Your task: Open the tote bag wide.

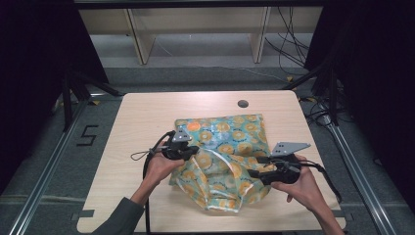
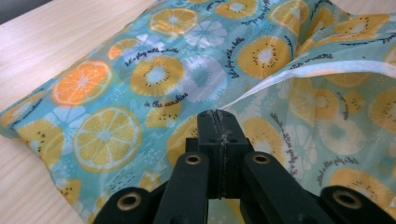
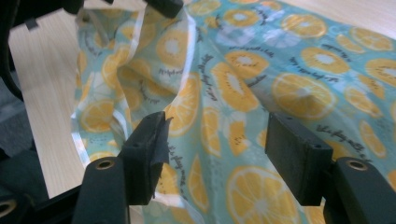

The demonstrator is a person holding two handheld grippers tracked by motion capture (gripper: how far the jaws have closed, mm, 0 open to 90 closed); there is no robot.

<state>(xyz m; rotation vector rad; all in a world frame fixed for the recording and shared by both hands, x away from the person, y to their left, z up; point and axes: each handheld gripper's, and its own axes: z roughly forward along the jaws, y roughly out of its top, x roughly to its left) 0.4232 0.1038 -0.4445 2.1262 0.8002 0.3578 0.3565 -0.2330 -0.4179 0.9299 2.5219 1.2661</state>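
Fruit-print bag [image 1: 225, 147] half opened: left gripper [image 1: 192, 152] clamps its mouth rim, right gripper [image 1: 258, 169] gapes beside it, regrip pending.

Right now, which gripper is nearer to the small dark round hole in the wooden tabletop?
Left. The left gripper sits clamped on the fruit-print plastic bag, below-left of the hole; the right gripper, jaws apart, lies farther below it.

Teal, citrus-slice-printed bag [image 1: 230, 147]
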